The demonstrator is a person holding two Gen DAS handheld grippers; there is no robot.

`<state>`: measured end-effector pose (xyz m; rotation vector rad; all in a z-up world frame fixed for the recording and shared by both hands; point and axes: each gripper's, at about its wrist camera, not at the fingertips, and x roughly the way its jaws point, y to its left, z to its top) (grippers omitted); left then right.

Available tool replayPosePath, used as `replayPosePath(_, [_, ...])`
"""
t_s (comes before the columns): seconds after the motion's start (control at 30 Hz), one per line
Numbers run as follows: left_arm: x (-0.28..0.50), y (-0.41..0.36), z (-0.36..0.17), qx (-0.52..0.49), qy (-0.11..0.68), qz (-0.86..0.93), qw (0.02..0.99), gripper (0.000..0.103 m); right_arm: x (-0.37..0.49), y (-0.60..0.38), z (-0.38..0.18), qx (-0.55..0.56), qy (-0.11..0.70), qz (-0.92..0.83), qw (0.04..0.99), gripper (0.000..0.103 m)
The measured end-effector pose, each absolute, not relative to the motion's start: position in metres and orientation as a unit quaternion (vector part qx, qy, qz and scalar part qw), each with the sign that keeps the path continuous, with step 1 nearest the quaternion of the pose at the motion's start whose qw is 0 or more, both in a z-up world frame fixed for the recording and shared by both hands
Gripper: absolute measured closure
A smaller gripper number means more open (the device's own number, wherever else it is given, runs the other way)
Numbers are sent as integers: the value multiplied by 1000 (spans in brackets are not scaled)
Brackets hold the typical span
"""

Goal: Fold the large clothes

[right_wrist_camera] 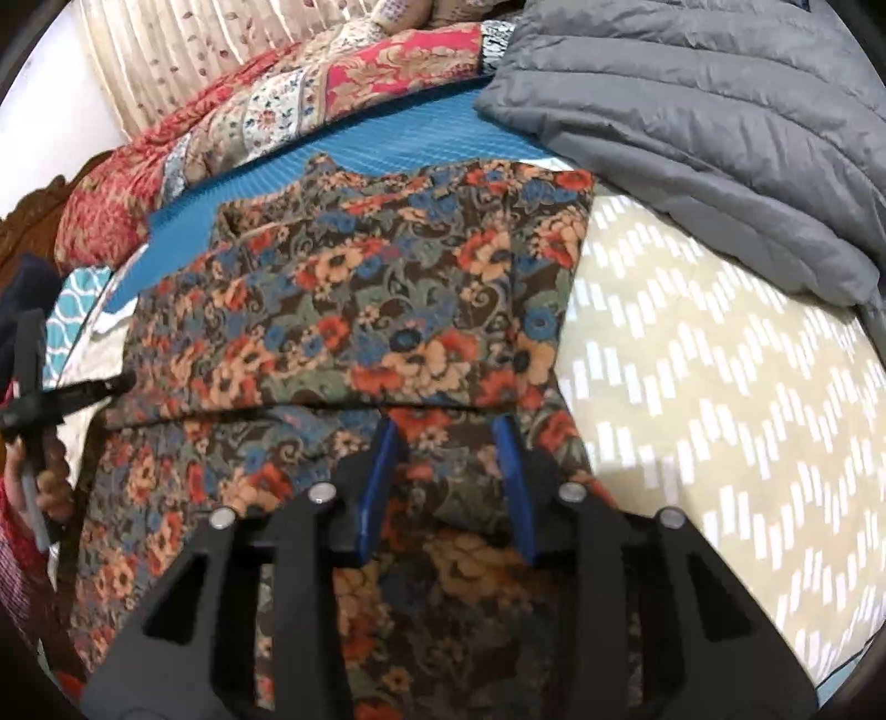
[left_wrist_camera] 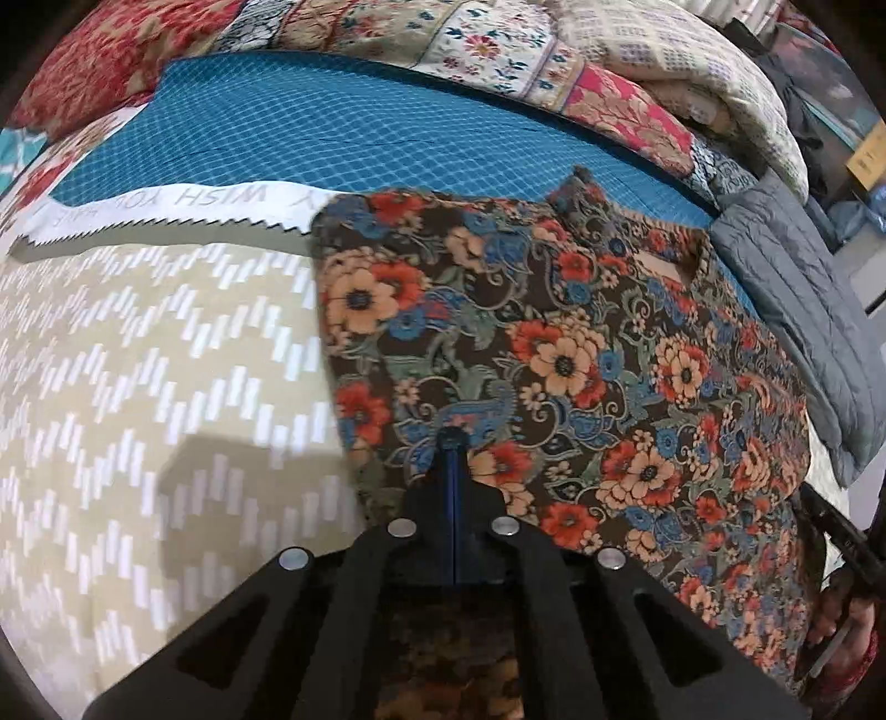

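Observation:
A dark floral garment (left_wrist_camera: 554,354) with red, cream and blue flowers lies partly folded on the bed, also in the right wrist view (right_wrist_camera: 360,310). My left gripper (left_wrist_camera: 454,437) has its blue pads pressed together on the garment's near edge, and cloth hangs under it. My right gripper (right_wrist_camera: 449,429) is open, its blue pads apart, just above the garment's near folded layer. The other gripper and the hand holding it show at the left edge of the right wrist view (right_wrist_camera: 33,387).
The garment lies on a beige chevron-patterned sheet (left_wrist_camera: 138,360) and a blue checked cloth (left_wrist_camera: 332,127). A grey quilted jacket (right_wrist_camera: 692,111) lies at the right. A patchwork quilt (left_wrist_camera: 498,50) is piled at the back.

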<state>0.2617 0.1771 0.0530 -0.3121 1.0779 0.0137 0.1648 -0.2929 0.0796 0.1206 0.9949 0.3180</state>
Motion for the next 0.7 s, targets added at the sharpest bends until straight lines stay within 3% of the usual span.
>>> replayPosePath(0.27, [181,191,112,-114,493,16,862,98,105,-346,124,105,454,129,875,67])
replayPosePath(0.47, [93,186,96,-109,521,10,846,103,67,-371,118,96,470,110,871,59])
replayPosePath(0.53, [66,189,86,-120,528,21,841,103,77,-365,122,94,467,114,872,58])
replayPosePath(0.6, [49,192,76,-137,536,32,832,103,95,-355,121,67,468,112,874,48])
replayPosePath(0.7, [35,194,61,-150,552,44,819,103,127,-334,108,27,490,105,865,46])
